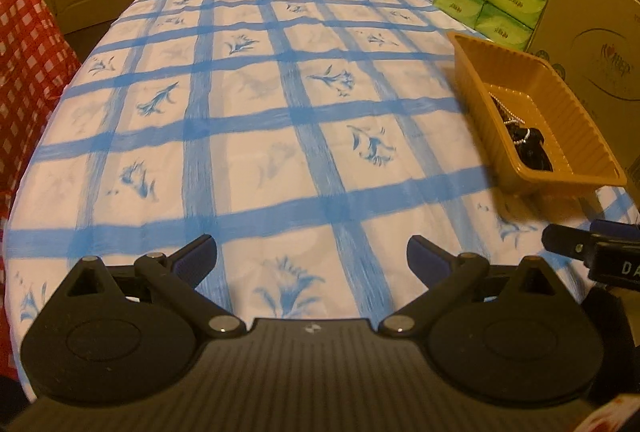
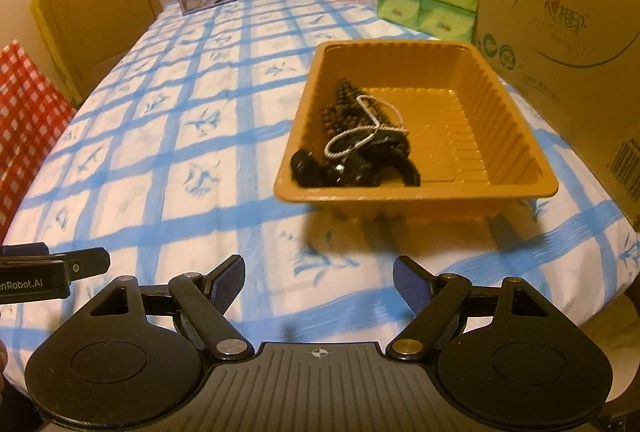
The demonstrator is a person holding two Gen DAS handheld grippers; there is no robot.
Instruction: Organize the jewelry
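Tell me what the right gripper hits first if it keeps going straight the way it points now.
Probably the bare checked tablecloth just short of the brown tray. The right gripper is open with nothing between its fingers, and the tray's near wall lies just beyond; depth is uncertain, so it might meet that wall instead.

Both grippers' fingers [image 1: 200, 252] spread, empty.

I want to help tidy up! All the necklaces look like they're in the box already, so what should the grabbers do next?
Probably just draw both back. The dark beaded strands and silver chain already lie in the ribbed tan plastic tray, the blue-checked tablecloth shows nothing loose, and the right gripper and left gripper stand open, empty.
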